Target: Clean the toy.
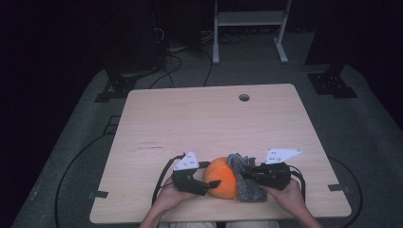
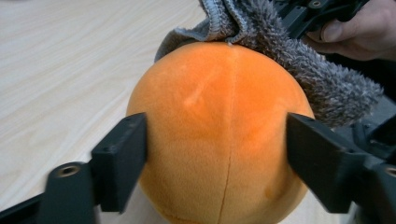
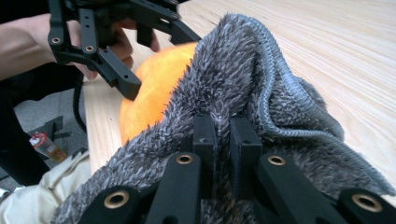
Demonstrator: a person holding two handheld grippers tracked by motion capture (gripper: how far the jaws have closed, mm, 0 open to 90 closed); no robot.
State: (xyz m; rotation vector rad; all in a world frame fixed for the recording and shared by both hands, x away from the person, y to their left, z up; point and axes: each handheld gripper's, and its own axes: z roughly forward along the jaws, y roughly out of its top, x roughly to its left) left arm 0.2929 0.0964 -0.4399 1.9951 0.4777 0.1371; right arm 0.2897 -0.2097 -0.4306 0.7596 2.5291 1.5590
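An orange plush ball (image 1: 219,184) rests near the table's front edge. My left gripper (image 1: 212,175) comes in from the left, its jaws pressing on opposite sides of the ball (image 2: 219,116). A grey fuzzy cloth (image 1: 248,183) drapes over the right side of the ball. My right gripper (image 1: 246,175) is shut on a fold of this cloth (image 3: 233,79), holding it against the ball (image 3: 154,88). In the left gripper view the cloth (image 2: 289,56) lies over the ball's top and far side, with a hand behind it.
The light wooden table (image 1: 204,118) has a round cable hole (image 1: 244,97) near its far edge. Behind it, a white frame (image 1: 249,28) stands on the grey floor, with black stand bases (image 1: 332,84) and cables at both sides.
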